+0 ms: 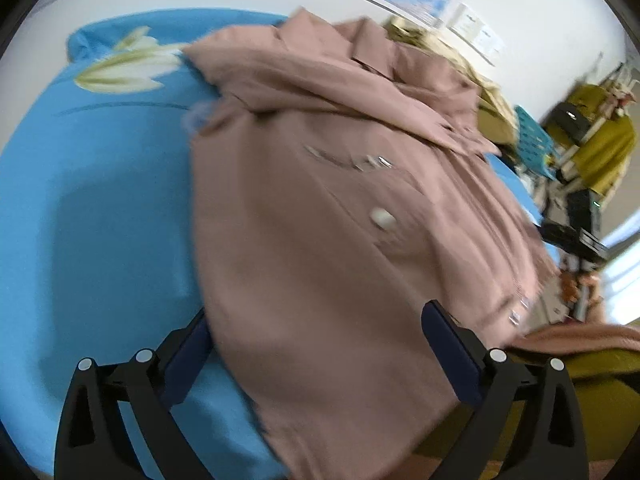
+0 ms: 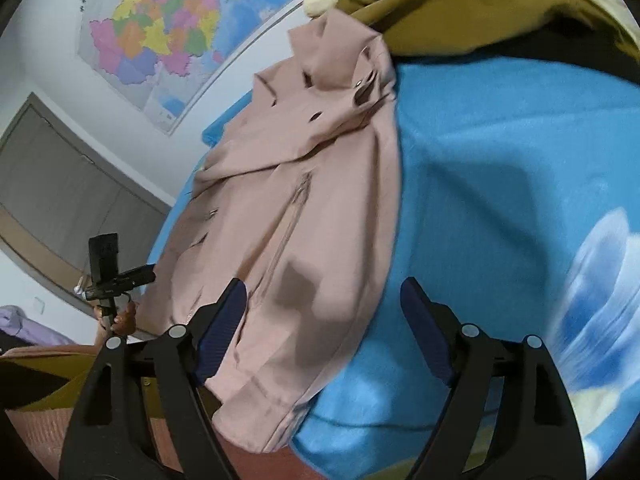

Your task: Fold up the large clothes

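Note:
A dusty-pink coat (image 1: 320, 208) lies on a blue bed sheet (image 1: 100, 208), collar at the far end, sleeves folded over its front, white buttons showing. My left gripper (image 1: 316, 344) is open and empty, its jaws spread above the coat's near hem. In the right wrist view the same coat (image 2: 304, 216) lies lengthwise with its hem hanging over the bed's near edge. My right gripper (image 2: 324, 312) is open and empty above the coat's lower part, left finger over the fabric, right finger over the sheet (image 2: 500, 184).
An olive and cream garment pile (image 2: 440, 12) lies beyond the coat's collar. A wall map (image 2: 168, 28) hangs behind the bed. The other hand-held gripper (image 2: 108, 272) shows at the left. A cluttered rack with olive cloth (image 1: 592, 140) stands beside the bed.

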Demonstrator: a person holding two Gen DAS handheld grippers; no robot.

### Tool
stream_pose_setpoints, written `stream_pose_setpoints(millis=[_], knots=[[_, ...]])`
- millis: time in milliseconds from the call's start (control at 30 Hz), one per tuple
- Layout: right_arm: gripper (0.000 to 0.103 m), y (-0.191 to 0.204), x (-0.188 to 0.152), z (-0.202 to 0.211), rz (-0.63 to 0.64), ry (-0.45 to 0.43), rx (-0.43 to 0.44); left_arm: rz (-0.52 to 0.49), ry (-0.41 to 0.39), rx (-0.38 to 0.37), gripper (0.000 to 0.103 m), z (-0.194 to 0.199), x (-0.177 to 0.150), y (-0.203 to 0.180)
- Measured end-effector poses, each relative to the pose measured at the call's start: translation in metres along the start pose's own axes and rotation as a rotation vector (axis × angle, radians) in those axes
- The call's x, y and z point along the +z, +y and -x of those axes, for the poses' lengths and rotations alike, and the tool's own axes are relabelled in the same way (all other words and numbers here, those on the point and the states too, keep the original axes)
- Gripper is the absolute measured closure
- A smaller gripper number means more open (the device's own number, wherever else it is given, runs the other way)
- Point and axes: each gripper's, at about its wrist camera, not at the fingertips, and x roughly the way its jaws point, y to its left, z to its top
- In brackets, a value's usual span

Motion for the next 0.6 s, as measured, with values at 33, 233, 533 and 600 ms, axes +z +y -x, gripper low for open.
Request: stream_pose_setpoints(millis=[33, 233, 533, 600], knots=[[0.024, 0.003, -0.001, -0.004, 0.005, 0.005, 0.012, -0.003, 0.006, -0.009, 0.007, 0.0, -0.004, -0.004], [0.024, 0.014, -0.005, -0.014, 0.041, 0.013, 0.043, 0.05, -0.012, -0.136, 0.007, -0.003, -0.011, -0.011], [0.034, 0.025, -0.016, -0.018, 0.069, 0.05, 0.114, 0.116, -0.049, -0.028, 0.064, -0.019, 0.008, -0.017], [0.039, 0.018, -0.021, -0.008, 0.045, 0.038, 0.119, 0.158, -0.057, -0.034, 0.065, -0.016, 0.006, -0.01]])
